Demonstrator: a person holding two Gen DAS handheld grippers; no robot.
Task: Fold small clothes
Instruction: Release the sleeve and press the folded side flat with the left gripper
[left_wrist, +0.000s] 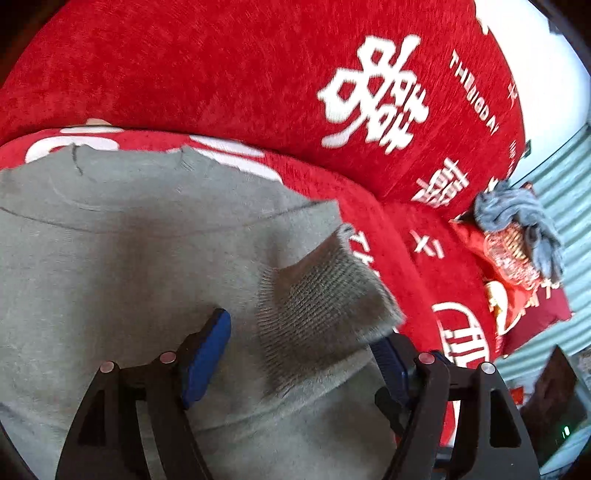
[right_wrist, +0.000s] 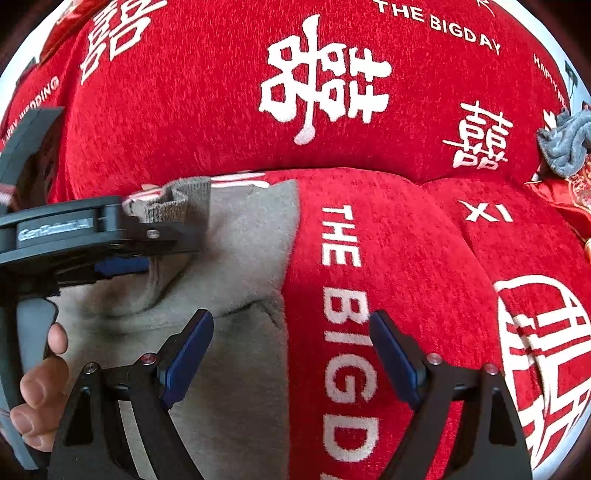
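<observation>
A small grey knit sweater (left_wrist: 129, 258) lies flat on a red sofa seat, neckline toward the backrest. One sleeve with a ribbed cuff (left_wrist: 325, 295) is folded in over the body. My left gripper (left_wrist: 306, 350) hovers open just above the sweater, its jaws either side of the cuff, holding nothing. In the right wrist view the sweater's right edge (right_wrist: 240, 266) shows, and my right gripper (right_wrist: 291, 343) is open above that edge, empty. The left gripper also shows in the right wrist view (right_wrist: 122, 247), with the cuff (right_wrist: 173, 206) by its tip.
The sofa cover (right_wrist: 369, 229) is red with white characters and lettering. A crumpled blue-grey garment (left_wrist: 517, 218) lies on a red embroidered cushion (left_wrist: 509, 254) at the far right of the seat. The backrest (left_wrist: 221, 74) rises right behind the sweater.
</observation>
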